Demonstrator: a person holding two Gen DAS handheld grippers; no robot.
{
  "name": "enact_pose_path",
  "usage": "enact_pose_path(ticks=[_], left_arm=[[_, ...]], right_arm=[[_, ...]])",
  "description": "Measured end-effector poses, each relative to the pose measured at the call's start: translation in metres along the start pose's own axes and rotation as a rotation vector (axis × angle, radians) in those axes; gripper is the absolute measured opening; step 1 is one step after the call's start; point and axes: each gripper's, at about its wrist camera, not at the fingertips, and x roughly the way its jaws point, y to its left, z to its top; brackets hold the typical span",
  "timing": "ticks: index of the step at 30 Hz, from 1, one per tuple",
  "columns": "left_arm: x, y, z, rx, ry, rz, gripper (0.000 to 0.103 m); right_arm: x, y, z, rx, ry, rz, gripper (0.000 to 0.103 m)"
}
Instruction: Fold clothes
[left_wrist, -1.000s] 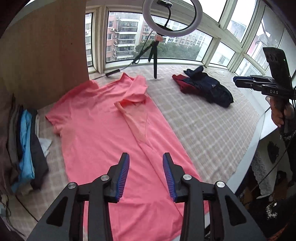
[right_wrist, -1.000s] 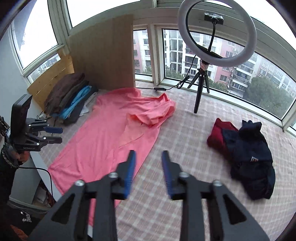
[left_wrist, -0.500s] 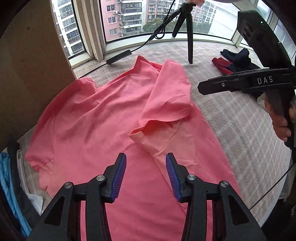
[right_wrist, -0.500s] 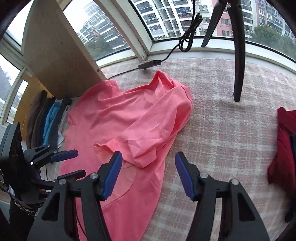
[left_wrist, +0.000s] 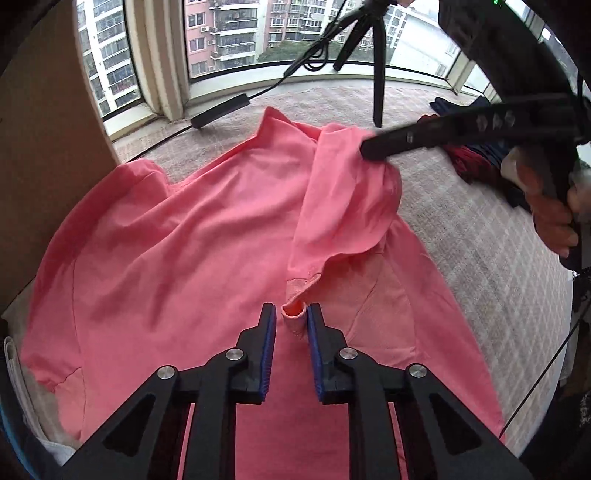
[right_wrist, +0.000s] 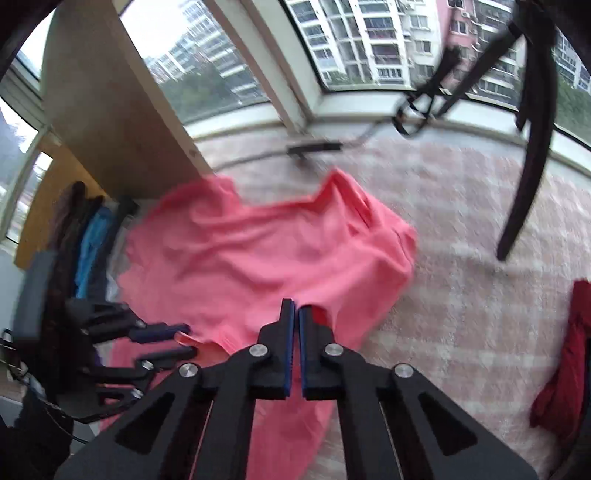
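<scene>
A pink shirt (left_wrist: 192, 258) lies spread on the checked cloth surface, with one side folded over onto itself (left_wrist: 343, 206). My left gripper (left_wrist: 291, 314) is low over the shirt's middle. Its jaws are closing around a small rolled-up bit of the pink hem (left_wrist: 293, 314) that stands between the pads. My right gripper (right_wrist: 296, 306) is shut, its tips on the edge of the folded-over part. In the left wrist view the right gripper (left_wrist: 365, 151) pinches that fold from the right, held by a hand (left_wrist: 550, 221). The left gripper (right_wrist: 186, 341) shows blurred at the right wrist view's lower left.
A tripod leg (left_wrist: 378, 74) stands on the surface behind the shirt, with a cable and its black control box (left_wrist: 219, 115). A heap of red and dark clothes (right_wrist: 565, 369) lies to the right. A wooden board (right_wrist: 110, 110) and a stack of folded clothes (right_wrist: 88, 251) are on the left.
Both grippers came down and forward onto the shirt. The left jaws narrowed around a raised bit of hem. The right jaws went from wide open to shut at the folded-over part.
</scene>
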Motion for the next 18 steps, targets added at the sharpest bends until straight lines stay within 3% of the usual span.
enact_pose_path(ticks=[1, 2, 3, 5, 8, 10, 12, 15, 18], left_arm=[[-0.002, 0.006, -0.003, -0.022, -0.004, 0.017, 0.029], [-0.005, 0.009, -0.004, -0.039, -0.010, 0.044, 0.036], [-0.008, 0.013, -0.004, -0.055, -0.015, 0.072, 0.036], [-0.018, 0.009, -0.001, -0.047, -0.045, 0.076, 0.038], [-0.022, -0.004, 0.015, 0.005, -0.107, 0.045, 0.056], [-0.014, -0.010, 0.029, 0.048, -0.125, 0.059, 0.059], [0.001, -0.007, 0.047, 0.059, -0.112, 0.079, 0.059], [0.023, 0.005, 0.066, 0.052, -0.071, 0.047, 0.058], [0.028, 0.009, 0.069, 0.083, -0.055, 0.103, 0.056]], right_arm=[[-0.004, 0.014, 0.014, -0.035, -0.032, 0.036, 0.023], [-0.006, 0.027, 0.027, -0.076, -0.036, 0.019, 0.037], [-0.012, 0.036, 0.032, -0.116, -0.060, -0.023, 0.056], [-0.023, 0.039, 0.031, -0.155, -0.093, -0.094, 0.056], [-0.038, 0.023, 0.016, -0.162, -0.124, -0.183, 0.056], [-0.033, -0.003, -0.002, -0.115, -0.096, -0.235, 0.056], [-0.023, -0.027, -0.016, -0.067, -0.060, -0.247, 0.053], [-0.011, -0.054, -0.024, -0.008, -0.034, -0.242, 0.035], [-0.009, -0.062, -0.019, 0.015, -0.056, -0.205, 0.034]])
